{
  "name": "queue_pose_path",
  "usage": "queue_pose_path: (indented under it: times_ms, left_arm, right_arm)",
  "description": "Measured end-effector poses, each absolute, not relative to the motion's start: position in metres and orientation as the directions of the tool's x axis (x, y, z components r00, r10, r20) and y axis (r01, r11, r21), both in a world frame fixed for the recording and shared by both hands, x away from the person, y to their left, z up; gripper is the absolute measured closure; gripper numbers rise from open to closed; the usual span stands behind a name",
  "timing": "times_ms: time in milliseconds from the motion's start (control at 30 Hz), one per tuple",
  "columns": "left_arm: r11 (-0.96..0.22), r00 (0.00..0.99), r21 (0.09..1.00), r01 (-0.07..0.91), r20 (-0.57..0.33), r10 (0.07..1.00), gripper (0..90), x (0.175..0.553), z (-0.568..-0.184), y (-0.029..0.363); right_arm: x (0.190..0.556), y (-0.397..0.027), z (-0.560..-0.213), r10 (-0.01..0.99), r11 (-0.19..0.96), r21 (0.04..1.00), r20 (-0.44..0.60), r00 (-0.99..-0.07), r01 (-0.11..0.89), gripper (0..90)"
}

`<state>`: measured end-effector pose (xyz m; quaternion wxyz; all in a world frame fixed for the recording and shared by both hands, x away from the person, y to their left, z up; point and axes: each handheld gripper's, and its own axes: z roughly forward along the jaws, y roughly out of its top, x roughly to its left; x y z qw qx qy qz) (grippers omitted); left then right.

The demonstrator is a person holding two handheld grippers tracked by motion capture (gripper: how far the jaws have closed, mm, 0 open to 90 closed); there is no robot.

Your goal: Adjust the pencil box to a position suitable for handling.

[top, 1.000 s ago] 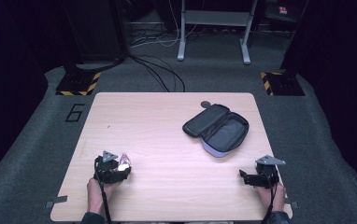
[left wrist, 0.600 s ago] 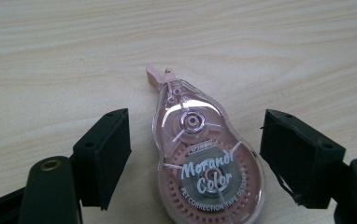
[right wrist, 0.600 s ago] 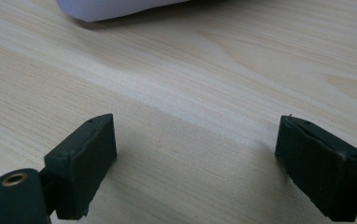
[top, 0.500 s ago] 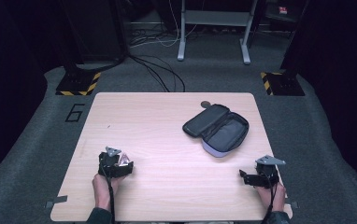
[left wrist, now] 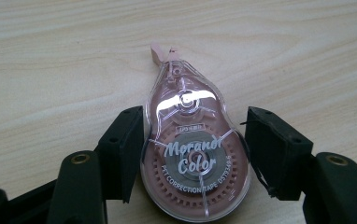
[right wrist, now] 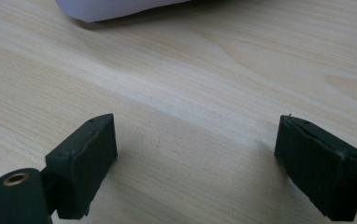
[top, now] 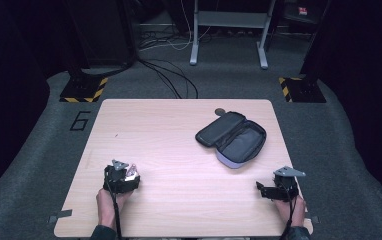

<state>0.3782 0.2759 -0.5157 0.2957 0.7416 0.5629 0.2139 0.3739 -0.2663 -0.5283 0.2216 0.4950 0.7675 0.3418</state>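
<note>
A pink correction tape dispenser [left wrist: 195, 158] with a clear shell lies flat on the wooden table [top: 169, 130], near its front left. My left gripper [left wrist: 195, 116] has one jaw against each side of the dispenser's wide end and is shut on it, with the tip pointing away. From above, the dispenser [top: 131, 172] sticks out of the left gripper [top: 130, 175], which a hand holds. At the front right, my right gripper [top: 260, 190] rests low over the table. Its jaws [right wrist: 197, 123] stand wide open over bare wood.
An open pencil case [top: 231, 137], dark inside and lavender outside, lies at the back right of the table. Its lavender edge [right wrist: 120, 7] is just beyond the right gripper. A small dark round thing [top: 220, 111] sits by the far edge. Cables and stands cover the floor behind.
My left gripper has shifted slightly to the right with the correction tape in it. The right gripper and the pencil case have stayed put.
</note>
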Motion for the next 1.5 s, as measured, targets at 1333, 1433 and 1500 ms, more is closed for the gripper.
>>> queue_pose_path:
  times_ms: [1333,1433,1500]
  left_arm:
    - [-0.391,0.671,0.759,0.522,-0.082,0.737,27.5,0.343,-0.515,0.265]
    - [-0.365,0.647,0.765,0.53,-0.086,0.757,20.8,0.341,-0.508,0.273]
    - [-0.321,0.612,0.778,0.54,-0.102,0.784,16.5,0.338,-0.504,0.282]
  right_arm:
    - [0.374,-0.266,-0.528,0.911,0.277,0.744,-0.002,-0.412,0.608,12.8]
    - [0.374,-0.266,-0.528,0.911,0.276,0.744,-0.002,-0.412,0.608,12.8]
    - [0.374,-0.266,-0.528,0.911,0.276,0.745,-0.002,-0.412,0.608,12.8]
